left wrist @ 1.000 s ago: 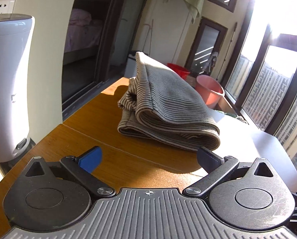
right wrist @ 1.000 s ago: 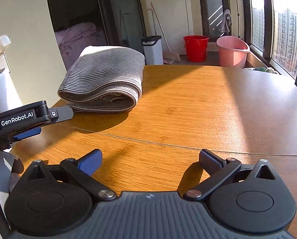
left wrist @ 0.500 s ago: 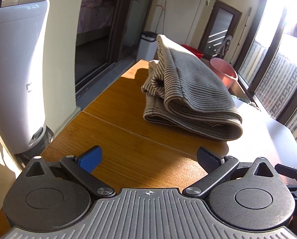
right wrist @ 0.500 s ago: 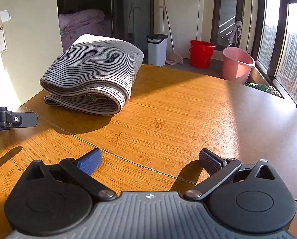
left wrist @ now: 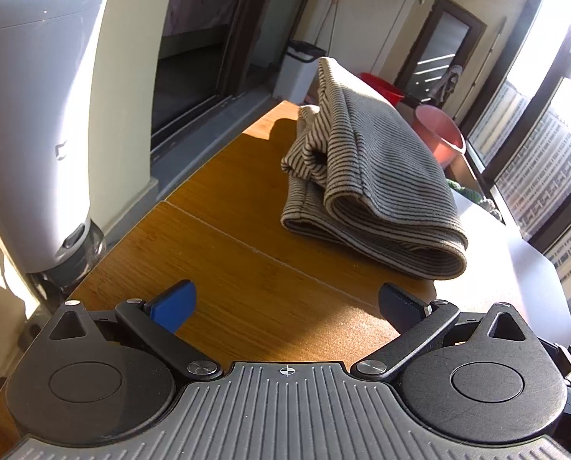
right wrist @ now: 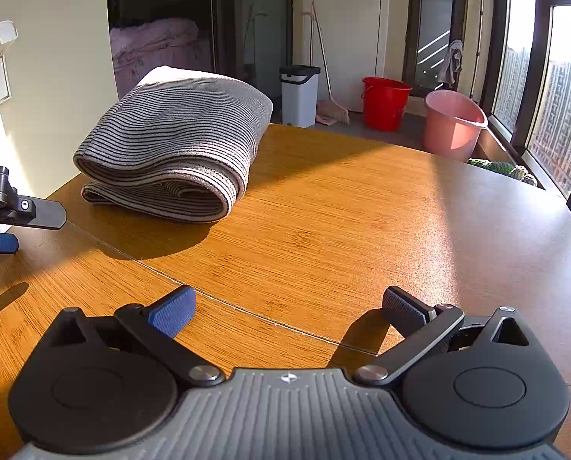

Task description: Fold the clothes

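Note:
A grey striped garment (left wrist: pixel 366 180) lies folded in a thick bundle on the wooden table (left wrist: pixel 247 268); it also shows in the right wrist view (right wrist: pixel 178 153), at the table's far left. My left gripper (left wrist: pixel 287 304) is open and empty, held above the table short of the bundle. My right gripper (right wrist: pixel 289 306) is open and empty over the bare table, to the right of the bundle and well back from it. The left gripper's fingers (right wrist: pixel 36 214) show at the left edge of the right wrist view.
A tall white appliance (left wrist: pixel 36 115) stands off the table's left edge. Beyond the table's far edge are a white bin (right wrist: pixel 300 94), a red bucket (right wrist: pixel 385 101) and a pink bucket (right wrist: pixel 452 122). Windows run along the right side.
Both grippers have drawn back and shifted, so the folded garment sits farther off and more to the centre-right in the left view. The garment itself has not moved. Both stay open.

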Available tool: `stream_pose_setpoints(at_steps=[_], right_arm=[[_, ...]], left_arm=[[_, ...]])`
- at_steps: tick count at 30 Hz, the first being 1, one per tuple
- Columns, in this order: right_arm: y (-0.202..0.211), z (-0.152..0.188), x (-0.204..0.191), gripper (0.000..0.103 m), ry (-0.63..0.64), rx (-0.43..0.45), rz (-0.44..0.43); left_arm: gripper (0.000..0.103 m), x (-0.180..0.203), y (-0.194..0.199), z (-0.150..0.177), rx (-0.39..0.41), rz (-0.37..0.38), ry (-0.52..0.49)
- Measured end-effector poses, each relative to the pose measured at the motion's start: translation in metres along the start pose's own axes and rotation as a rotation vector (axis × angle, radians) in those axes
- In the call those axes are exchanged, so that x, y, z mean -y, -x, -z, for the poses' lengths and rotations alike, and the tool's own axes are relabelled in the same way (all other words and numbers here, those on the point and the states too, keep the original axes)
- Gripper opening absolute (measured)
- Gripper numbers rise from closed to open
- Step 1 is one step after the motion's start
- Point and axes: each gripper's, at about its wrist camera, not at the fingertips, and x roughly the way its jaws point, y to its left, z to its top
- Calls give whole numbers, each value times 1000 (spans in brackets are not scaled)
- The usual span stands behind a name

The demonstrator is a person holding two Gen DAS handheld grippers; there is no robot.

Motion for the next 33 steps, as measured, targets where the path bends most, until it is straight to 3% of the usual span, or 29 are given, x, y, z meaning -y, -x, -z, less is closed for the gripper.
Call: stream_pose_setpoints(at_steps=[2, 4, 8, 10, 21, 33], right_arm=[[0, 0, 0, 103, 0, 0, 0], [0, 0, 1, 103, 0, 0, 0], [0, 0, 0, 103, 0, 0, 0], [0, 0, 0, 103, 0, 0, 0], [0, 0, 0, 103, 0, 0, 0], [0, 0, 0, 103, 0, 0, 0]], left_arm=[[103, 1, 0, -2, -8, -16, 33], [103, 11, -4, 4, 12, -63, -2], [103, 39, -17, 21, 80, -206, -172], [103, 50, -24, 22, 69, -275, -225], [103, 51, -26, 19, 56, -231, -251], [103, 57, -38, 1, -15, -275, -210]])
